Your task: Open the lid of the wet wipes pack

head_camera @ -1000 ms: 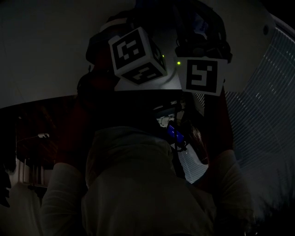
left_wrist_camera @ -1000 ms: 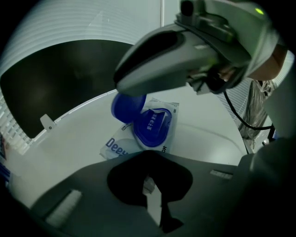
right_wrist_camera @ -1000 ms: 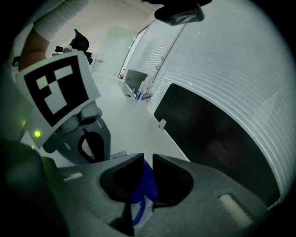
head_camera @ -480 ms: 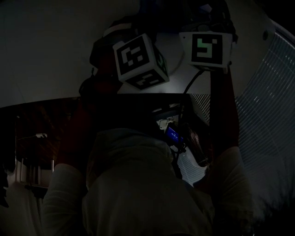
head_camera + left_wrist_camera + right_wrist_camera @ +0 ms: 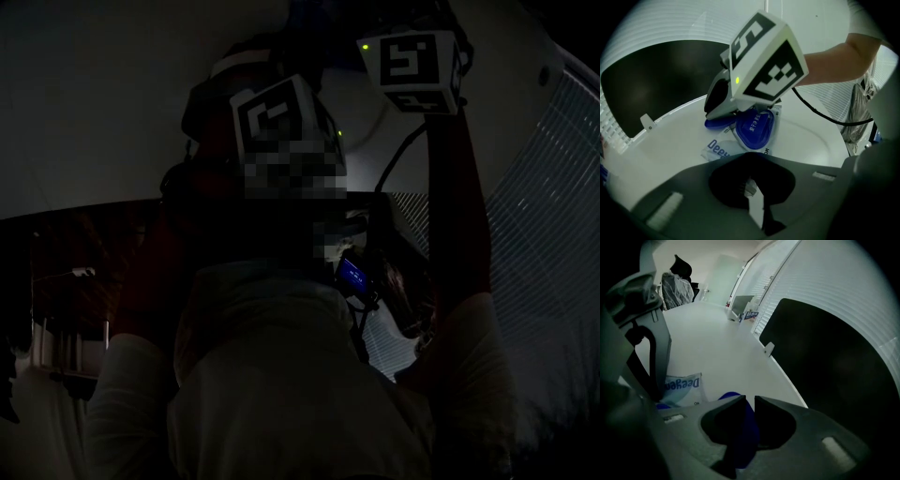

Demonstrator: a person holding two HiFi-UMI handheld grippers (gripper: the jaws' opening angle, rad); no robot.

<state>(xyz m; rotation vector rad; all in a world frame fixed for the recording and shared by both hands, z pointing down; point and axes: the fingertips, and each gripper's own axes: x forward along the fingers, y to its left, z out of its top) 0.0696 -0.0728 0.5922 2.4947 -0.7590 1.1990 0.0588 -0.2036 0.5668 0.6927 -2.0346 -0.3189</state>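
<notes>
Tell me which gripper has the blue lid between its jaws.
The right gripper: in its own view the blue lid sits in the gap between its jaws. The left gripper shows nothing blue in its gap.

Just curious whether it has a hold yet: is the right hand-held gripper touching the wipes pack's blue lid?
Touching. The right gripper view shows the blue lid sitting between the jaws of the right hand-held gripper, both closed against it.
</notes>
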